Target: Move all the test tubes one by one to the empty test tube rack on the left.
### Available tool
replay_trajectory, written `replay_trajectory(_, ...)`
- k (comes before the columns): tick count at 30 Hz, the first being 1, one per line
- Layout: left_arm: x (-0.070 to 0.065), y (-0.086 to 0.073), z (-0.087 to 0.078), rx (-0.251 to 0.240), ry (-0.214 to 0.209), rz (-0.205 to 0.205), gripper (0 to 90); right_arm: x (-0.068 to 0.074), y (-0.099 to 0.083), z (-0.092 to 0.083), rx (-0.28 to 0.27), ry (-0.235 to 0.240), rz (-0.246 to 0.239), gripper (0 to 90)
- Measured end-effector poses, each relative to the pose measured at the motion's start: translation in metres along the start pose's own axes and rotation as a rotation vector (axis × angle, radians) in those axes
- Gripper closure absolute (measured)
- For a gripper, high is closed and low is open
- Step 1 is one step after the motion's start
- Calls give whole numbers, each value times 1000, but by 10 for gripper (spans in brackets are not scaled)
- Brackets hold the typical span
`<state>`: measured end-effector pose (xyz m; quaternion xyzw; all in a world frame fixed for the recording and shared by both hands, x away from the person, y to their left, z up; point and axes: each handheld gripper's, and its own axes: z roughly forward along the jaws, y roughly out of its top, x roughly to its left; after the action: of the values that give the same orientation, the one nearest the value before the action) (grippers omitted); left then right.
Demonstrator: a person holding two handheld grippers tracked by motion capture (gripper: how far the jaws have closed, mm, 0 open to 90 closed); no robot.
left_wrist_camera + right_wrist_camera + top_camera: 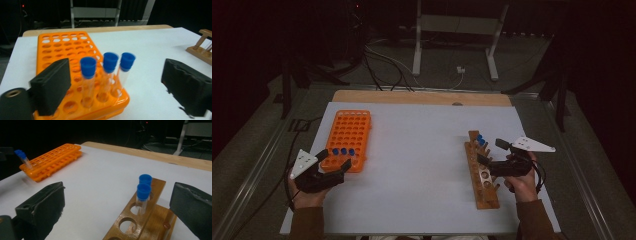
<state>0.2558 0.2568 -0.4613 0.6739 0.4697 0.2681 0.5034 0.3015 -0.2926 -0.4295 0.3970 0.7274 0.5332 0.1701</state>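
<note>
An orange tube rack [349, 130] lies at the left of the white sheet. Three blue-capped tubes [343, 151] stand in a row at its near end. My left gripper [335, 160] hovers at that end, open. In the left gripper view the tubes [110, 62] stand upright in the rack [60, 47] between and ahead of the wide jaws, with no pad touching them. At the right, my right gripper [490, 151] is open over a wooden rack [482, 185]. Two blue-capped tubes [143, 191] stand in its holes between the jaws.
The white sheet [412, 150] covers a wooden tabletop whose far edge [422, 96] shows. Cables [387, 65] and a metal stand [417, 45] lie on the dark floor beyond. The wooden rack's near holes [126, 225] are unfilled. The person's hands and sleeves enter from below.
</note>
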Motion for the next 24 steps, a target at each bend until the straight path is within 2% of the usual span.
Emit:
replay_trajectory(2,-5,2,2,3,-9,11,13,-1,0,0,3,-9,-7,0)
replay_trajectory(5,-12,4,5,2,-43,24,6,-3,-1,2,13,-23,-16,0)
replay_trajectory(10,-23,8,9,-4,-47,44,5,-5,-1,6,29,-26,-35,0)
replay_trajectory(15,-31,10,13,8,-52,29,5,-8,-4,16,63,-53,-48,29)
replay_trajectory(20,-37,11,16,5,-53,21,6,-6,-6,28,108,-92,-101,81)
replay_trajectory(24,-38,9,18,17,-51,22,6,-9,-9,37,142,-108,-118,144)
